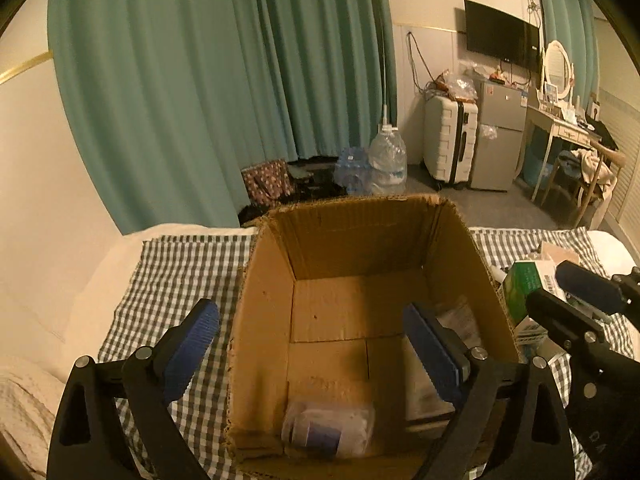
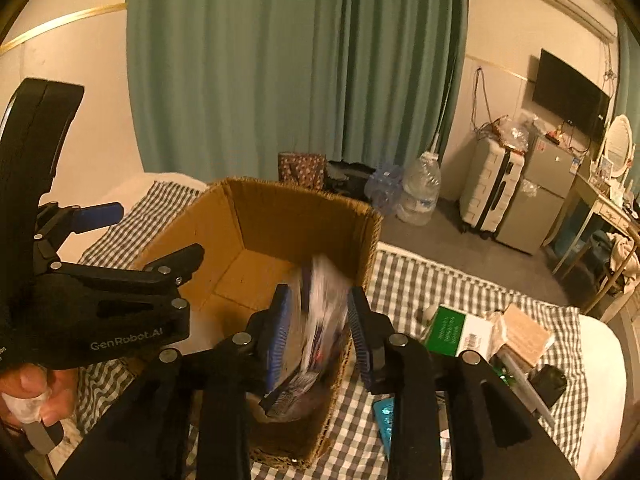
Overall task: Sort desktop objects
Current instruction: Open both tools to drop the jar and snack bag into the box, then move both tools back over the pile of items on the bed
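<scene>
A blurred packet [image 2: 320,320] with white, purple and dark print stands on edge between the blue pads of the right claw [image 2: 318,340], over the near right corner of an open cardboard box [image 2: 224,236]; the claw's jaws are parted, and the blur hides whether the pads touch the packet or have let it go. Below and to the left of that claw, inside the box, a clear plastic bag [image 1: 328,428] with something blue in it lies on the box floor. The left claw [image 1: 312,344] stands wide open with nothing between its pads, one finger outside the left wall of the box, the other inside it. To the right of the right claw, on the checked cloth [image 2: 400,280] covering the bed, lie a green and white carton [image 2: 452,330], a tan block [image 2: 524,334] and a teal item [image 2: 384,416]
</scene>
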